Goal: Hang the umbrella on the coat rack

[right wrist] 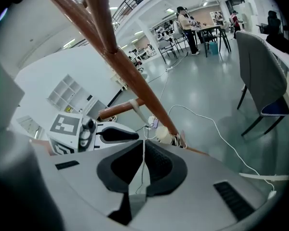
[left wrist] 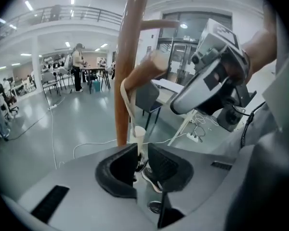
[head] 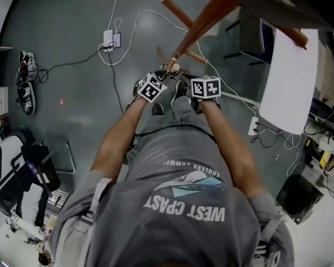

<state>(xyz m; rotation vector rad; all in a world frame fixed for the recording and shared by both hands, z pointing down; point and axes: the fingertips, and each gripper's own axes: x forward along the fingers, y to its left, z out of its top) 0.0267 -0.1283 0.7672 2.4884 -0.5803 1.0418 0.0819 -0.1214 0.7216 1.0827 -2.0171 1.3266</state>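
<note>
Head view: the umbrella (head: pixel 174 67), its cream handle showing, sits against the coat rack (head: pixel 203 21) at twelve o'clock from both grippers. The left gripper (left wrist: pixel 142 147) has its jaws slightly apart, with the handle at their tips. The right gripper (right wrist: pixel 143 143) has its jaws closed and empty.

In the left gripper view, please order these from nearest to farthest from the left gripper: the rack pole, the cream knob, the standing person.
1. Cream knob, centre, right at the jaw tips.
2. Rack pole, just behind the knob, centre.
3. Standing person, far back on the left, by the tables.
</note>
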